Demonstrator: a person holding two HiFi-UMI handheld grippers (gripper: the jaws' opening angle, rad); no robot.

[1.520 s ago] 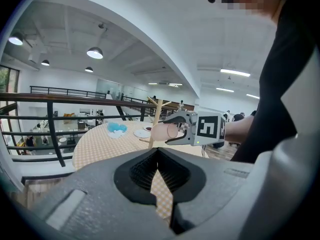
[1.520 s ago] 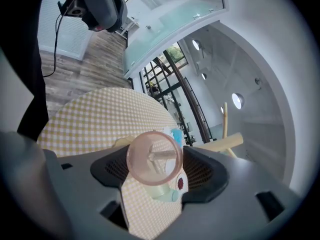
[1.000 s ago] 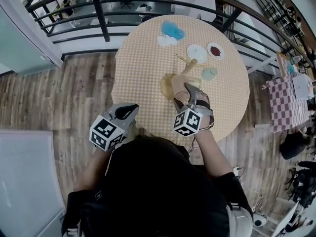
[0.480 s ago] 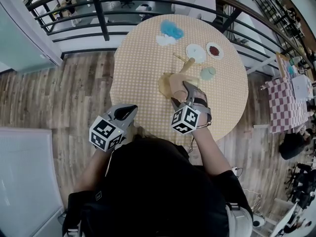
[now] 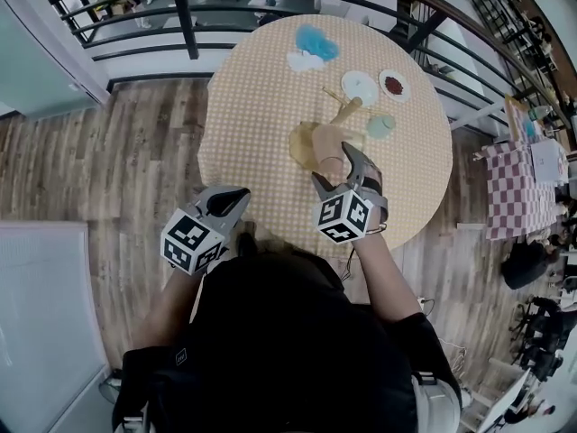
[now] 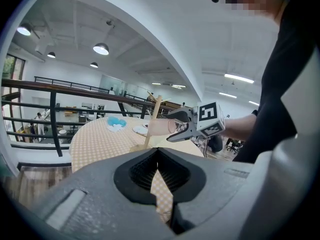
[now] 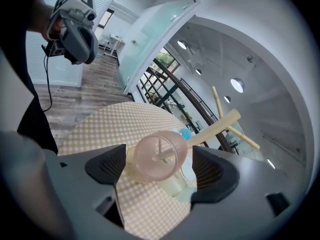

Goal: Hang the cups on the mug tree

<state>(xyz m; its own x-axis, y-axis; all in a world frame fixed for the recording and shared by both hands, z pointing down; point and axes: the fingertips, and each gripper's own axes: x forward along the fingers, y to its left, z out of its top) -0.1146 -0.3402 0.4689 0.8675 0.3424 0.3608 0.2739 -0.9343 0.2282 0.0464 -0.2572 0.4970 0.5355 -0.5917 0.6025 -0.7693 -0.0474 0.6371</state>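
Cup (image 7: 159, 156) hangs on the mug tree (image 7: 220, 124) between my right fingers (image 7: 107, 168), just opened to free it; left fingers (image 6: 140, 171) clenched, empty.

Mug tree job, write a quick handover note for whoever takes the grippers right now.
Left gripper: shut, empty, off the table's near edge.
Right gripper: jaws have just been opening, pads clear of the pink cup between them.
Pink cup: on a mug tree peg, apparently hung.
Remaining: pale green cup stands beside the tree; withdraw right, then hang it.
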